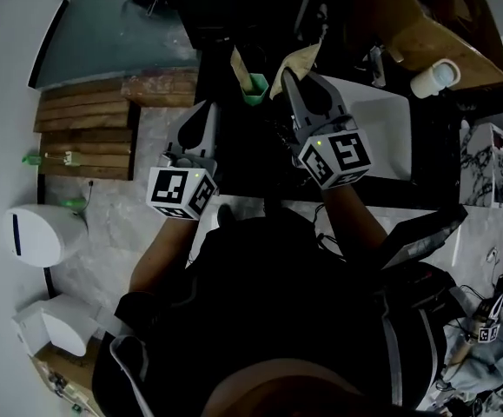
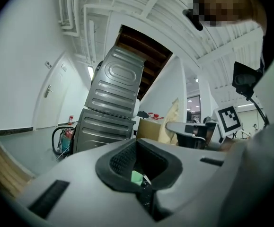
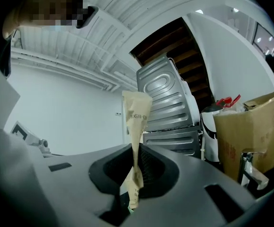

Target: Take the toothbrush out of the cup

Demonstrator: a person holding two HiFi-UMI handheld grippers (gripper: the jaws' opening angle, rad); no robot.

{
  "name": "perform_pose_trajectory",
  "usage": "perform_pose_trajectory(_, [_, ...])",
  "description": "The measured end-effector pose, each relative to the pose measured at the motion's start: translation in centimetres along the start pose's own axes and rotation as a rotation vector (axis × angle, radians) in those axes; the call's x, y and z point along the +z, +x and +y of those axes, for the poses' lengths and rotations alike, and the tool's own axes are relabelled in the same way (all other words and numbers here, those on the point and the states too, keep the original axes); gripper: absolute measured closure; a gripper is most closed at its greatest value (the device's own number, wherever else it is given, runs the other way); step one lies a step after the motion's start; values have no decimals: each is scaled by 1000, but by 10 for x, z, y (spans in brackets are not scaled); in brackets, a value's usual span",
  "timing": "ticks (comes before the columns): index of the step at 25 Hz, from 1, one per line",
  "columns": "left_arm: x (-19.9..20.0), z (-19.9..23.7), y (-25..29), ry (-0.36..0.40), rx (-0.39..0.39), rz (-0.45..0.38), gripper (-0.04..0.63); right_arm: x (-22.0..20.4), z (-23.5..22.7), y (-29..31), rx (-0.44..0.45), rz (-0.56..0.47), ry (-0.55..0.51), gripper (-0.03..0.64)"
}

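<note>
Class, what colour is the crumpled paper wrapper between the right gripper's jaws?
Beige crumpled paper wrapper, dark lettering; right gripper view.

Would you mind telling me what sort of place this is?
Probably a mock bathroom set up inside a workshop: there is a white sink with a tap, and a cardboard box stands nearby.

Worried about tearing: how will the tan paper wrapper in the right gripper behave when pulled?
Likely floppy: the tan paper wrapper crumples where the right gripper pinches it. Probably light and tearable, since it looks thin and creased.
</note>
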State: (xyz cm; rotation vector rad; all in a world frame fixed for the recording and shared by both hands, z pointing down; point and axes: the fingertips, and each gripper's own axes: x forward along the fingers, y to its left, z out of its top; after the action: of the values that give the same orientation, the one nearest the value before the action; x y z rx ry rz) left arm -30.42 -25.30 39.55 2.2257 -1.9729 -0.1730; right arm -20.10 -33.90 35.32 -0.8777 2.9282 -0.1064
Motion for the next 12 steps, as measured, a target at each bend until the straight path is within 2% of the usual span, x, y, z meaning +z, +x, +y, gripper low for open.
perform_pose_trajectory(8, [-2,6,-8,-6,63,3,590,-26,6,31,104,4,-4,577])
perform_pose_trajectory(12, [-6,8,-9,-9,90,12,589,-46,2,41,129,22,-11,577])
